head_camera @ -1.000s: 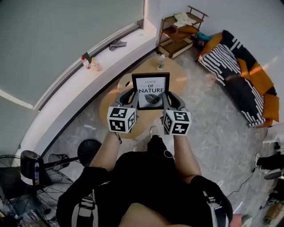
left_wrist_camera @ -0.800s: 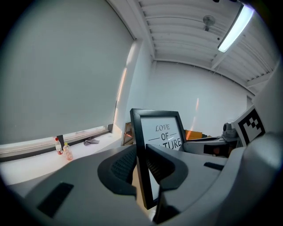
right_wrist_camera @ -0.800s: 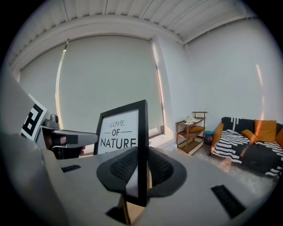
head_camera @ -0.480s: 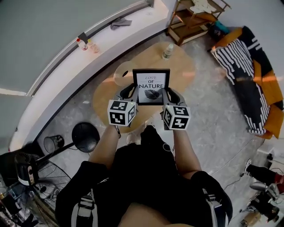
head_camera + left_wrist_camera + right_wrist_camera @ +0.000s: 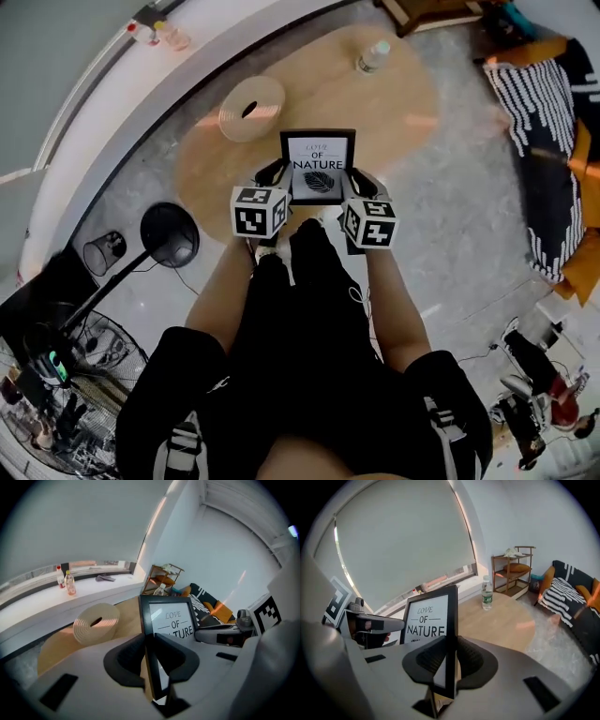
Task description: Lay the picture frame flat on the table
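The left gripper's fingers (image 5: 125, 660) are pinching the left side edge of the picture frame (image 5: 168, 620). The right gripper's fingers (image 5: 474, 660) are pinching its right side edge the same way. So the left gripper (image 5: 273, 176) and the right gripper (image 5: 354, 180) each hold one side, and the frame (image 5: 319, 166) sits between them.

The frame stands up straight. Its front, with the words and a leaf, faces the person. It is over the near edge of the round wooden table (image 5: 319, 94). I cannot tell if its bottom touches the table, because the grippers hide it.

Farther out on the table lies a cream roll (image 5: 250, 96), a bit to the left. A clear bottle (image 5: 372, 58) stands at the far side. Both are well apart from the frame.

I think the job is only partly done. The frame is held well and is at the table, but it is not lying flat yet. What is left is to tip it down onto the bare wood, then let go with both grippers.
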The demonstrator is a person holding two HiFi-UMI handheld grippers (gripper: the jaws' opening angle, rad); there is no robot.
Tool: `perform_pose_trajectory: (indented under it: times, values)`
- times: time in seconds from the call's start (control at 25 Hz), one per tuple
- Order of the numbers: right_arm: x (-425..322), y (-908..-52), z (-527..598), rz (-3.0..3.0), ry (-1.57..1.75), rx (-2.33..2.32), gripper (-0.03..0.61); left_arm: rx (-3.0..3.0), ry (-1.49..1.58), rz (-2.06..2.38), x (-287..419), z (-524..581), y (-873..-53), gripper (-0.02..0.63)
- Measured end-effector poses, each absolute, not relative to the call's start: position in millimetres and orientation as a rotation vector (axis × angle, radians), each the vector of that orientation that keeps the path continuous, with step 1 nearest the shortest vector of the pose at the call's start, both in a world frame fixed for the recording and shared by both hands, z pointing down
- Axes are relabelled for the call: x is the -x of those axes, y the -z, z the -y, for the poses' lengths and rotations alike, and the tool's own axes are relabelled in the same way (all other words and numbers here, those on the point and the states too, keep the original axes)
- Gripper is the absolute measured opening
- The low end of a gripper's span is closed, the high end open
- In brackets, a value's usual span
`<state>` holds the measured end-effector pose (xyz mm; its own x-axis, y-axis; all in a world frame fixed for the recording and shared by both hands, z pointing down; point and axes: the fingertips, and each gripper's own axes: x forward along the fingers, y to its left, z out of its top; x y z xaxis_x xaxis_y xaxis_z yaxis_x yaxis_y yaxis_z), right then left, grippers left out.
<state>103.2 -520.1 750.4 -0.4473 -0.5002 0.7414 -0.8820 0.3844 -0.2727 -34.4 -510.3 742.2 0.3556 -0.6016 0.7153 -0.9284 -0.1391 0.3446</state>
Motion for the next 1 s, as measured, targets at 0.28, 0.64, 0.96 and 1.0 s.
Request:
perform_pose_trajectory:
  times: [0.28, 0.64, 0.96, 1.0]
  values:
    - [-107.6, -893.4, 534.8, 1.958, -1.046, -1.026, 0.089, -1.627, -0.597, 1.276, 29.5, 520.0, -883.3, 0.077]
    - [-103.7, -1009.8, 521.5, 1.832, -1.116, -0.909, 0.089, -1.450, -0.637, 1.222, 32.3, 500.3, -1002.9, 0.077]
    - [-101.8, -1039.1, 523.9, 1.806, -1.107, -0.872, 0.089, -1.418, -0.648, 1.222, 32.2, 496.9, -1026.5, 0.080]
    - [-101.2, -1041.4, 524.5, 1.804, -1.099, -0.874, 0.089, -1.411, -0.648, 1.224, 33.0, 497.2, -1029.6, 0.080]
